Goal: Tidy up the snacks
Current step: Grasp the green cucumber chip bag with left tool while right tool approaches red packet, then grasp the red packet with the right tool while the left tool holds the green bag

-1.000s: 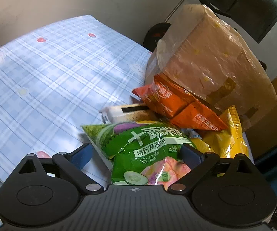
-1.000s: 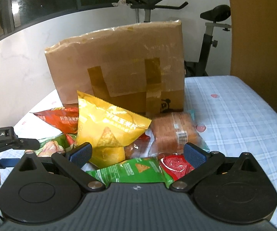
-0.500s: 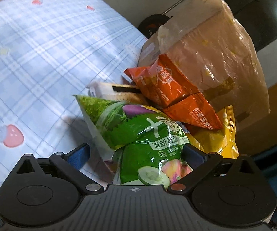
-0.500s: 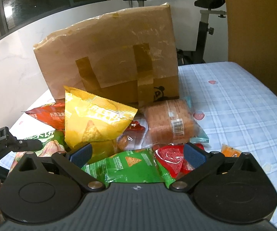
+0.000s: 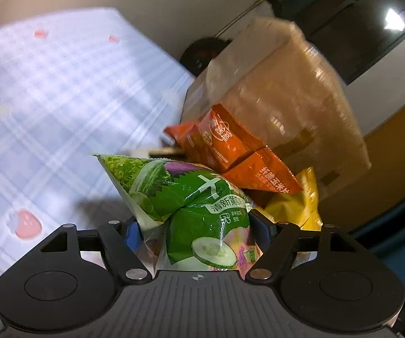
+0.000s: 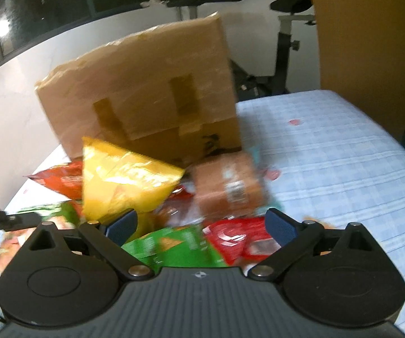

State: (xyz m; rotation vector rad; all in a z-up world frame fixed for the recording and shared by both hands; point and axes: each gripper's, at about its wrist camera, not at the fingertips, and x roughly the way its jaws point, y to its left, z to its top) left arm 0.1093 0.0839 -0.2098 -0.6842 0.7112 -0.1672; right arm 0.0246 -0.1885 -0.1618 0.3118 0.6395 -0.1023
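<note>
- The green cucumber snack bag (image 5: 191,211) sits between the two blue pads of the left gripper (image 5: 195,229), at the near edge of the snack pile.
- The left gripper's jaws have just been closing on it: both pads now press the bag's sides, and the foil is creased and pinched in the middle, so the bag is grasped.
- Just behind the green bag lies an orange snack bag (image 5: 230,152), its far end leaning on the taped cardboard box (image 5: 284,98); a yellow snack bag (image 5: 301,205) shows to the right of the green one, beside the right pad.
- In the right wrist view, the right gripper (image 6: 201,224) hangs over the same pile with its jaws wide apart; they have just been closing a little, yet neither pad presses on anything, so it is released.
- Between and below its pads lie a green chip bag (image 6: 174,246) and a red packet (image 6: 236,239), both blurred.
- The yellow snack bag stands just beyond the left pad of that gripper, and a wrapped brown loaf (image 6: 227,188) lies beyond the right half of the gap, touching the foot of the cardboard box.
- Everything rests on a blue checked cloth (image 6: 343,169) with small pink prints, which covers the desk.
- At the far left of the right wrist view the left gripper's black frame shows, with a hand partly visible at the bottom corner.
</note>
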